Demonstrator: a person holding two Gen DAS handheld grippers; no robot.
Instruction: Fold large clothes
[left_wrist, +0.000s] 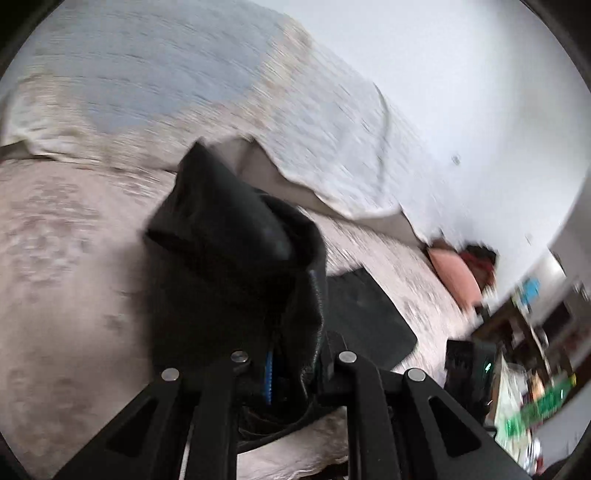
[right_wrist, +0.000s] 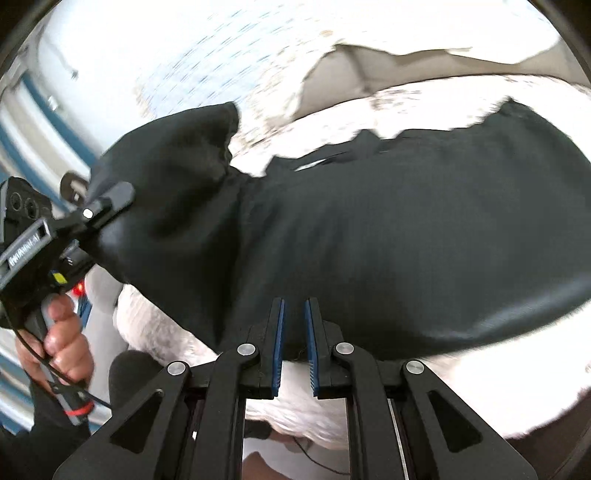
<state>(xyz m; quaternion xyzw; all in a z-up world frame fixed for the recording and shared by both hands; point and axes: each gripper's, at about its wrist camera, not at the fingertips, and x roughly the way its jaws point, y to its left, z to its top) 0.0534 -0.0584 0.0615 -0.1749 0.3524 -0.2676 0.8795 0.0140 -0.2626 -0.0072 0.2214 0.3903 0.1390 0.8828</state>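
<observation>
Bed (left_wrist: 55, 258), black garment (right_wrist: 369, 229) in both claws, label unreadable

The garment (right_wrist: 369, 229) lies on the bed (right_wrist: 332, 122), blanket (right_wrist: 221, 55) behind it.

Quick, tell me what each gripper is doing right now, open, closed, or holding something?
Left gripper: closed on the black garment.
Right gripper: closed, pinching the black garment's near edge.

pale bedspread (left_wrist: 66, 258), pink pillow (left_wrist: 456, 275), white wall (left_wrist: 461, 74)
</observation>
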